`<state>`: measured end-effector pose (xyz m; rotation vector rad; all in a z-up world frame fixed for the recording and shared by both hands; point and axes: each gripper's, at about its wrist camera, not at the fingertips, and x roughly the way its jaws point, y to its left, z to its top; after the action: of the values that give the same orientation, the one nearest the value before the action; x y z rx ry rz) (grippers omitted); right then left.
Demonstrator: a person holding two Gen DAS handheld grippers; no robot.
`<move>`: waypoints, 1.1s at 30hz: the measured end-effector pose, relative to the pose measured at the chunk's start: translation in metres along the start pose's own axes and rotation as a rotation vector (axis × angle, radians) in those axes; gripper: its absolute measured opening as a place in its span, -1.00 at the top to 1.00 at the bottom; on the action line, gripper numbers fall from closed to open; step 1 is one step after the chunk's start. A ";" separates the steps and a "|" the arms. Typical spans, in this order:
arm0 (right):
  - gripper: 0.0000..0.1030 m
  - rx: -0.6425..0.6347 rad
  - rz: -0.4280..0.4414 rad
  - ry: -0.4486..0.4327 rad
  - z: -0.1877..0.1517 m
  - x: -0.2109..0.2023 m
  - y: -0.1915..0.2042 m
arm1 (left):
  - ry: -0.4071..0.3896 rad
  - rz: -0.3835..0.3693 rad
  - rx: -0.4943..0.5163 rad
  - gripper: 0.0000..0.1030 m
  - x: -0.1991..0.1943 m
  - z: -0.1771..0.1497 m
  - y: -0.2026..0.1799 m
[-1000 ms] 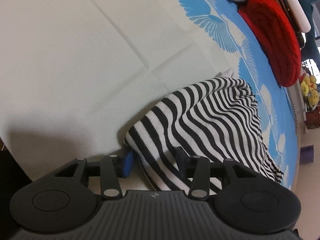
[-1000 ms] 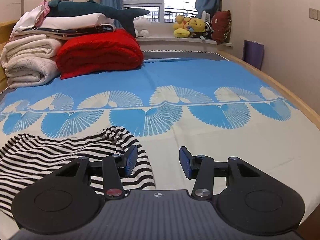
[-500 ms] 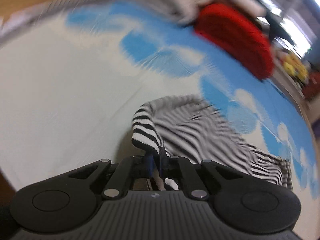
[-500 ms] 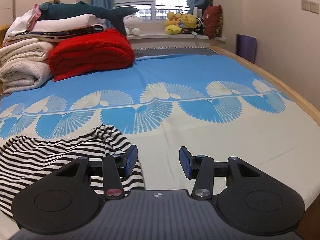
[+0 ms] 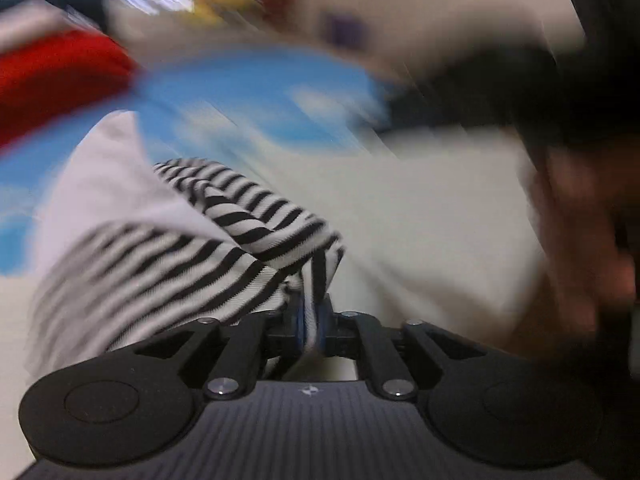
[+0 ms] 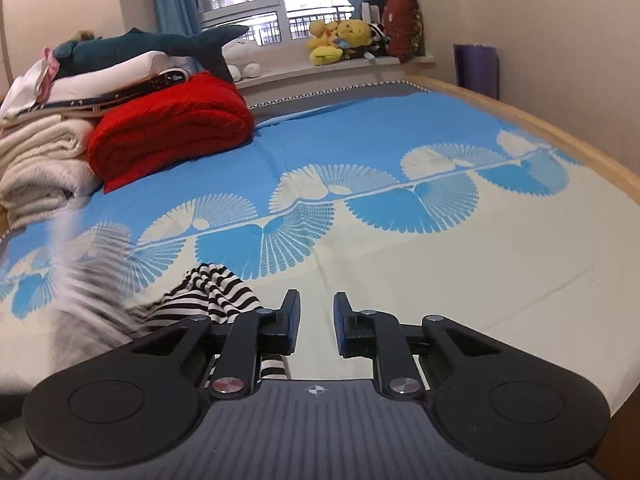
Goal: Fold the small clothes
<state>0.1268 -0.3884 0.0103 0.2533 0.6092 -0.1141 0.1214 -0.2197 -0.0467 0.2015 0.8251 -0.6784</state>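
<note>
Nearest, my left gripper (image 5: 311, 322) has its jaws nearly together w/ a striped edge of the striped garment (image 5: 224, 236) pinched between the pads; a sec ago they stood apart over it. Log-wise they're easing open slightly, cloth still in. The view is blurred; cloth is lifted off the bed sheet (image 6: 460, 264). My right gripper (image 6: 316, 322) is closing to a narrow gap, nothing between the jaws, garment just left of it. I judge the first fold is underway. Far back: red blanket (image 6: 168, 128).
</note>
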 end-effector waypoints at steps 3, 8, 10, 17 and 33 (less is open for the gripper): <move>0.63 0.041 0.042 0.022 0.002 0.005 -0.006 | -0.014 -0.044 -0.027 0.57 -0.021 -0.006 0.025; 0.50 0.102 0.179 0.112 0.005 0.028 -0.004 | -0.058 0.032 -0.187 0.27 -0.072 -0.011 0.122; 0.39 0.134 0.244 0.176 0.005 0.045 0.004 | -0.050 0.098 -0.241 0.11 -0.075 -0.016 0.155; 0.07 0.158 0.325 0.291 0.003 0.094 0.054 | 0.012 0.019 -0.737 -0.33 -0.054 -0.056 0.223; 1.00 0.311 0.179 0.288 0.022 0.117 0.025 | 0.218 -0.028 -0.532 -0.72 -0.011 -0.056 0.197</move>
<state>0.2390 -0.3737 -0.0347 0.6311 0.8522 0.0023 0.2057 -0.0381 -0.0939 -0.2211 1.1894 -0.4462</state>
